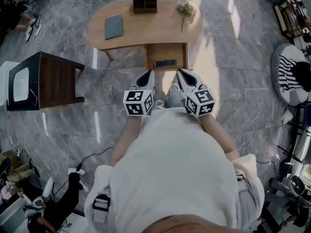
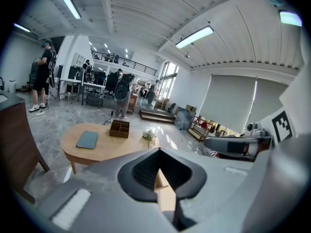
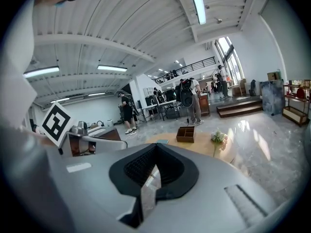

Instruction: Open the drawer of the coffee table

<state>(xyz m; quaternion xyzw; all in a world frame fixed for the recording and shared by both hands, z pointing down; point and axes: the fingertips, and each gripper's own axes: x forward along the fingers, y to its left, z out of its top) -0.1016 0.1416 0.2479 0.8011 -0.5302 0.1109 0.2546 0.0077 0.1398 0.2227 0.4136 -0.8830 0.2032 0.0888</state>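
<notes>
Drawer (image 1: 166, 56) is already out. It sticks from the near side of the counter (image 1: 146, 30), toward its right end, with the open end pointing at the person. The counter's long axis runs left to right in the head view, so the drawer comes out square across it.

Only the head view looks down into the drawer, where a dark flat bar (image 1: 165, 63) lies crosswise near the front. In the left gripper view just a sliver of drawer wood shows past the jaws. The right gripper view doesn't show the drawer at all.

Left gripper (image 1: 148, 74) and right gripper (image 1: 180, 73) hang side by side just short of the drawer front, not touching it. Jaws on both are pressed together with nothing in them.

On top: a notebook (image 1: 114, 26) to the left, a box (image 1: 145, 2) at the far edge, flowers (image 1: 186, 9) to the right. A dark side table (image 1: 46, 80) stands off left. The gripper views also catch people (image 2: 43, 76) standing further back, which the head view doesn't.
</notes>
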